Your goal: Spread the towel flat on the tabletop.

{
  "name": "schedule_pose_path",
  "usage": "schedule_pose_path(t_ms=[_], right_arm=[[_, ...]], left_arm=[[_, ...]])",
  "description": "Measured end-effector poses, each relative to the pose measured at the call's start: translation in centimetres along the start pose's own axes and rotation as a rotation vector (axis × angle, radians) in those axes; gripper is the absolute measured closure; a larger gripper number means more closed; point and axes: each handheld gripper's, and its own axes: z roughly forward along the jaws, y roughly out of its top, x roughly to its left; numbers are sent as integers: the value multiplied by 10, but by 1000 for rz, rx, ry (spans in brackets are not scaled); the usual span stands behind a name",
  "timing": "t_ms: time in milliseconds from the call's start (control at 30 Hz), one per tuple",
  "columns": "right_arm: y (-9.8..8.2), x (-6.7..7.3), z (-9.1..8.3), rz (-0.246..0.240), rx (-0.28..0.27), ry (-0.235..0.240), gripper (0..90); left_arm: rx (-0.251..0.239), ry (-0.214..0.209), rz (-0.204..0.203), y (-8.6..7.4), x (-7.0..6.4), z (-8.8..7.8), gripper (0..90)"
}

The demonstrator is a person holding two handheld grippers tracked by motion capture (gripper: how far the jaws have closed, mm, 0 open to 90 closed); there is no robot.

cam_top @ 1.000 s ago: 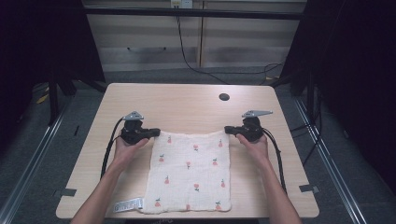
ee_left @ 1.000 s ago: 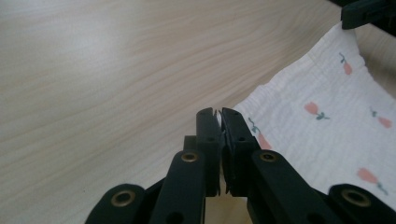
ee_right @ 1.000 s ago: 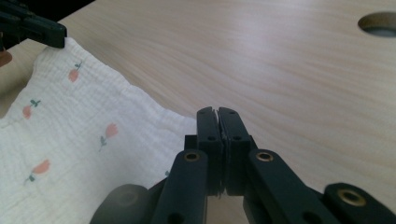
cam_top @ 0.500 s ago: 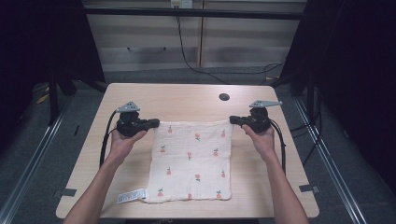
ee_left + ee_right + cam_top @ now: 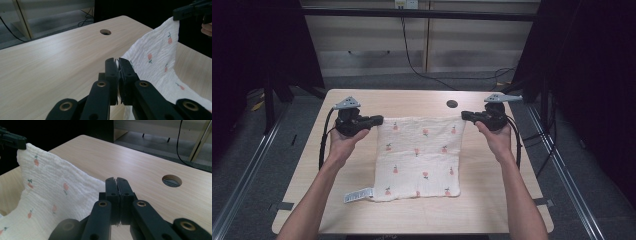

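A white cloth (image 5: pixel 419 156) printed with small pink fruits hangs stretched between both grippers, its far edge lifted off the table and its near part lying flat. My left gripper (image 5: pixel 379 120) is shut on the cloth's far left corner. My right gripper (image 5: pixel 464 116) is shut on the far right corner. In the left gripper view the jaws pinch the cloth (image 5: pixel 155 57) at my left gripper (image 5: pixel 117 61), with the other gripper (image 5: pixel 190 11) holding the opposite corner. The right gripper view shows my right gripper (image 5: pixel 116 180) clamped on the cloth (image 5: pixel 50 190).
The wooden table (image 5: pixel 412 102) has a round cable hole (image 5: pixel 452 104) near its far edge, just beyond the cloth. A white label (image 5: pixel 358 194) sticks out from the cloth's near left corner. Dark floor and rails flank the table.
Both grippers have moved away from the person and apart, lifting the cloth's far edge and pulling the cloth taut and farther up the table.
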Motion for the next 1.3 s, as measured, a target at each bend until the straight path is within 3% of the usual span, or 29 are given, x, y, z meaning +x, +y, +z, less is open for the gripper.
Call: schedule_pose_path(t_ms=[300, 433, 900, 1000, 1300], right_arm=[[-21, 5, -5, -3, 0, 41, 885], [-28, 7, -13, 0, -10, 55, 884], [-43, 29, -36, -47, -32, 90, 885], [-49, 34, -41, -54, -30, 103, 884], [-72, 44, -50, -63, 15, 121, 884]], left_arm=[[34, -8, 22, -21, -2, -4, 867], [17, -23, 22, -24, -4, -12, 868], [-2, -65, 73, -33, -28, -36, 867], [14, -80, 97, -40, -35, -40, 867], [43, -109, 107, -63, -47, -47, 867]])
